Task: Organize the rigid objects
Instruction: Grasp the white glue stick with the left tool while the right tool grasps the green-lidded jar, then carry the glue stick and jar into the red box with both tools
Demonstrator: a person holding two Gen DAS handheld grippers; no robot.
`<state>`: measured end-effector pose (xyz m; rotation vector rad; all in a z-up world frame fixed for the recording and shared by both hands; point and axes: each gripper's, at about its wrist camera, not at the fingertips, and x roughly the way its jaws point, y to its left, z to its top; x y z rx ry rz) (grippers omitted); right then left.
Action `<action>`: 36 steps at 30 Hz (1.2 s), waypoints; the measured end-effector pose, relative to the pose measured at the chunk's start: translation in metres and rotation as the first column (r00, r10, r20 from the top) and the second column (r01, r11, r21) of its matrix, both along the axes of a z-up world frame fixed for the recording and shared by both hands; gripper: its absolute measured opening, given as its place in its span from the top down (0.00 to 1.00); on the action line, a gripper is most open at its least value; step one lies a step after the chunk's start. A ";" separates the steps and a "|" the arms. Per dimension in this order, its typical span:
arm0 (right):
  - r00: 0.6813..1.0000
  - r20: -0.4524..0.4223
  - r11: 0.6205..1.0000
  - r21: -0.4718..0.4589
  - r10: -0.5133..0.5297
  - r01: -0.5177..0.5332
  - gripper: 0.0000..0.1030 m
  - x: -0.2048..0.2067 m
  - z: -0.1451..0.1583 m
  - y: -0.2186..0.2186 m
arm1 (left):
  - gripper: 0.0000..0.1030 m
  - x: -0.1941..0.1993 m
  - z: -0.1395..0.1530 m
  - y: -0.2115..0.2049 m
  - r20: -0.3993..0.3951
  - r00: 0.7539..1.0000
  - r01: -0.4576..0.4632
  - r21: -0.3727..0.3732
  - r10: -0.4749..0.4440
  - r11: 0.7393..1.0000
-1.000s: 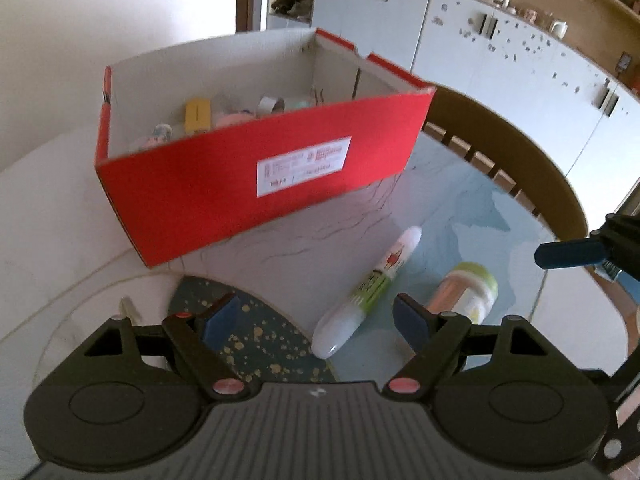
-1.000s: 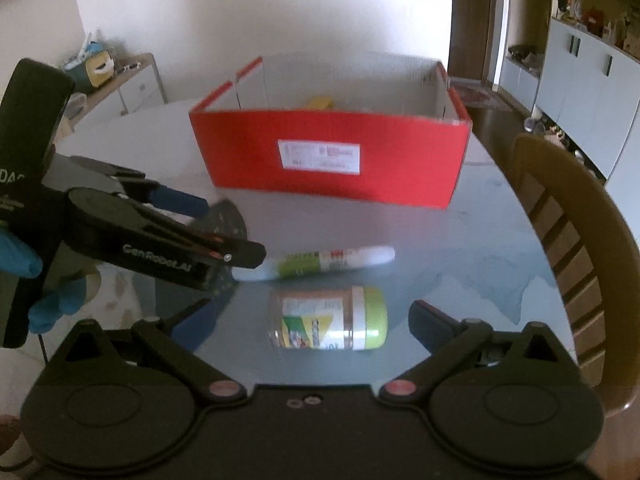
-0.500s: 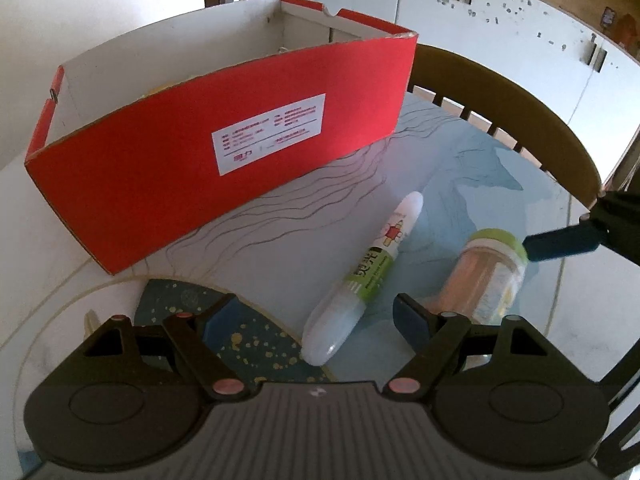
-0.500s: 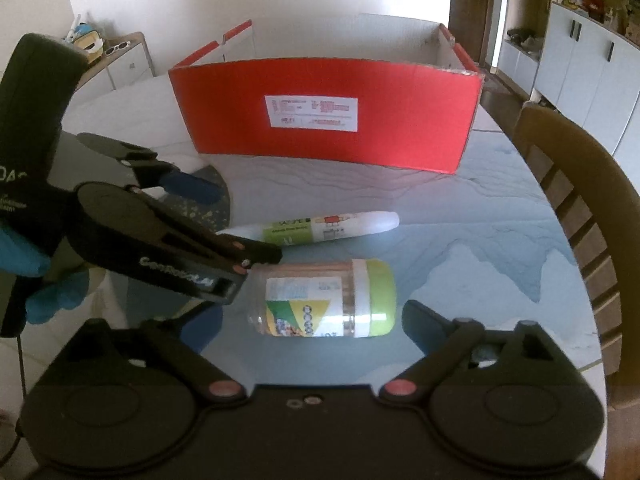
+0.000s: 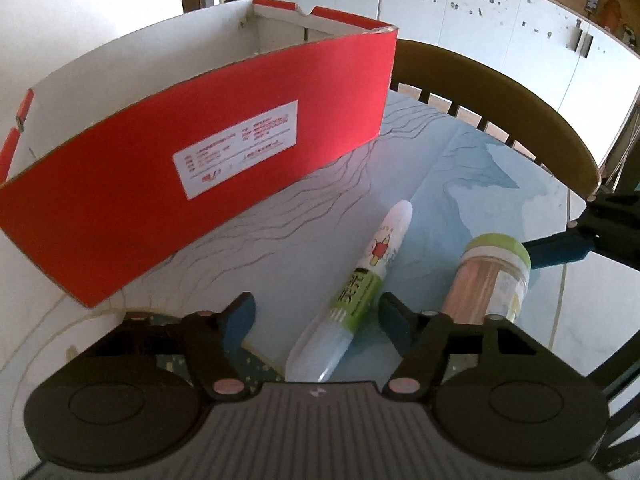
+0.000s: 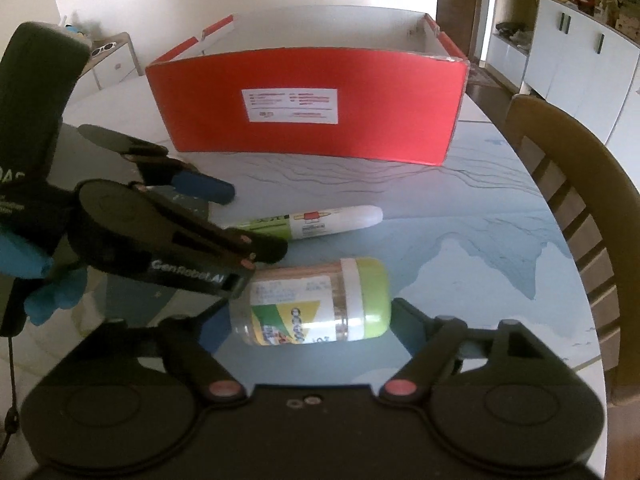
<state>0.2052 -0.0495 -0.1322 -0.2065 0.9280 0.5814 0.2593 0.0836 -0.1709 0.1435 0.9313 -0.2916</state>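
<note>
Glossy tabletop: both tongs gape empty (cylindrical jar, tube).

A rectangular cardboard box, red outside and white inside, is marked with a white, red-printed label. A white tube is banded lime green. A clear jar is capped lime green. Pale blue washes and dark wavy lines are seen on the round table.

"GenRobot.AI" stands on the left gripper; other labels unreadable.
</note>
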 end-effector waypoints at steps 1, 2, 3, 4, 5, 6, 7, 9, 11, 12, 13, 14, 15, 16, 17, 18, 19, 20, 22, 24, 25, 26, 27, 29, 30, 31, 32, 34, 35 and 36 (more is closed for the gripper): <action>1.000 0.004 1.000 -0.005 -0.001 0.001 0.20 0.000 0.000 0.000 | 0.42 0.001 0.000 -0.001 0.000 1.000 0.009 -0.001 -0.009 1.000; 1.000 0.005 1.000 -0.006 -0.003 0.003 0.20 0.000 0.000 -0.001 | 0.47 0.002 0.000 -0.003 0.001 1.000 0.017 -0.001 -0.017 1.000; 1.000 0.004 1.000 -0.005 -0.005 0.005 0.20 0.001 0.000 -0.001 | 0.53 0.002 0.000 -0.005 0.003 1.000 0.028 -0.003 -0.028 1.000; 1.000 0.005 1.000 -0.006 -0.006 0.006 0.20 0.002 0.000 -0.001 | 0.56 0.003 0.001 -0.007 0.004 0.999 0.039 -0.004 -0.039 0.999; 1.000 0.005 1.000 -0.008 -0.007 0.007 0.20 0.002 0.000 -0.002 | 0.61 0.003 0.001 -0.009 0.004 0.999 0.050 -0.005 -0.050 0.999; 1.000 0.004 1.000 -0.008 -0.008 0.008 0.20 0.002 0.001 -0.002 | 0.66 0.004 0.001 -0.011 0.003 0.998 0.061 -0.006 -0.061 0.998; 1.000 0.003 1.000 -0.009 -0.009 0.009 0.20 0.002 0.001 -0.002 | 0.67 0.004 0.002 -0.014 0.002 0.998 0.070 -0.006 -0.070 0.998; 1.000 -0.002 1.000 -0.012 -0.010 0.010 0.20 0.003 0.001 -0.003 | 0.68 0.005 0.002 -0.018 -0.003 0.997 0.079 -0.004 -0.079 0.997; 1.000 -0.015 1.000 -0.012 -0.014 0.014 0.20 0.004 0.001 -0.005 | 0.72 0.003 0.003 -0.019 -0.007 0.996 0.088 -0.009 -0.088 0.996; 1.000 -0.020 1.000 -0.012 -0.016 0.016 0.20 0.004 0.001 -0.004 | 0.76 0.003 0.003 -0.020 -0.008 0.996 0.089 -0.009 -0.089 0.996; 1.000 -0.023 1.000 -0.014 -0.015 0.015 0.20 0.004 0.001 -0.004 | 0.77 0.003 0.003 -0.021 -0.010 0.996 0.089 -0.011 -0.089 0.996; 1.000 -0.024 1.000 -0.017 -0.014 0.013 0.20 0.004 0.001 -0.004 | 0.79 0.003 0.003 -0.022 -0.013 0.996 0.088 -0.009 -0.088 0.996; 1.000 -0.024 1.000 -0.020 -0.012 0.011 0.20 0.003 0.002 -0.004 | 0.81 0.002 0.004 -0.021 -0.014 0.996 0.085 -0.007 -0.085 0.996; 1.000 -0.024 1.000 -0.022 -0.011 0.010 0.20 0.003 0.002 -0.004 | 0.82 0.002 0.004 -0.022 -0.016 0.997 0.078 -0.005 -0.078 0.997; 1.000 -0.024 1.000 -0.025 -0.011 0.010 0.20 0.002 0.002 -0.004 | 0.83 0.001 0.004 -0.022 -0.019 0.997 0.069 -0.005 -0.070 0.998; 1.000 -0.025 1.000 -0.027 -0.012 0.011 0.20 0.001 0.002 -0.004 | 0.83 0.001 0.004 -0.022 -0.022 0.998 0.061 -0.007 -0.061 0.998; 1.000 -0.027 1.000 -0.029 -0.013 0.013 0.20 0.001 0.003 -0.004 | 0.83 0.000 0.004 -0.021 -0.026 0.998 0.051 -0.009 -0.051 0.999; 0.999 -0.030 0.999 -0.029 -0.015 0.015 0.20 0.000 0.003 -0.005 | 0.83 -0.001 0.005 -0.020 -0.029 0.999 0.041 -0.012 -0.041 0.999; 0.999 -0.033 0.999 -0.031 -0.018 0.017 0.20 0.000 0.004 -0.005 | 0.83 -0.001 0.005 -0.017 -0.038 0.999 0.013 -0.025 -0.014 1.000; 0.999 -0.031 0.999 -0.034 -0.023 0.022 0.20 -0.002 0.005 -0.005 | 0.83 -0.003 0.005 -0.011 -0.051 0.999 -0.021 -0.045 0.019 0.999; 0.999 -0.031 0.999 -0.035 -0.027 0.026 0.20 -0.003 0.007 -0.006 | 0.83 -0.005 0.006 -0.009 -0.057 0.998 -0.039 -0.053 0.036 0.998; 0.999 -0.032 0.999 -0.033 -0.032 0.030 0.20 -0.004 0.008 -0.007 | 0.83 -0.007 0.007 -0.005 -0.059 0.997 -0.062 -0.064 0.058 0.996; 0.999 -0.036 0.999 -0.029 -0.035 0.034 0.20 -0.005 0.009 -0.008 | 0.83 -0.009 0.008 -0.003 -0.060 0.995 -0.078 -0.075 0.074 0.994; 0.999 -0.038 0.999 -0.028 -0.037 0.036 0.20 -0.008 0.011 -0.010 | 0.83 -0.014 0.011 0.003 -0.062 0.993 -0.104 -0.097 0.098 0.990; 0.999 -0.038 0.999 -0.029 -0.034 0.032 0.20 -0.009 0.013 -0.011 | 0.83 -0.016 0.013 0.005 -0.065 0.992 -0.114 -0.102 0.108 0.988; 0.999 -0.039 0.999 -0.029 -0.029 0.028 0.21 -0.011 0.014 -0.011 | 0.83 -0.018 0.014 0.007 -0.069 0.991 -0.125 -0.107 0.118 0.986; 0.999 -0.038 0.999 -0.027 -0.028 0.027 0.21 -0.012 0.016 -0.012 | 0.83 -0.020 0.015 0.009 -0.072 0.989 -0.135 -0.110 0.128 0.985; 0.999 -0.039 0.999 -0.022 -0.029 0.029 0.20 -0.015 0.021 -0.013 | 0.83 -0.024 0.017 0.013 -0.077 0.986 -0.158 -0.118 0.150 0.980; 0.999 -0.040 0.999 -0.017 -0.031 0.030 0.20 -0.015 0.024 -0.013 | 0.83 -0.027 0.019 0.015 -0.080 0.984 -0.170 -0.124 0.161 0.978; 0.999 -0.041 0.999 -0.012 -0.032 0.031 0.20 -0.016 0.028 -0.014 | 0.83 -0.029 0.022 0.017 -0.082 0.982 -0.181 -0.132 0.171 0.975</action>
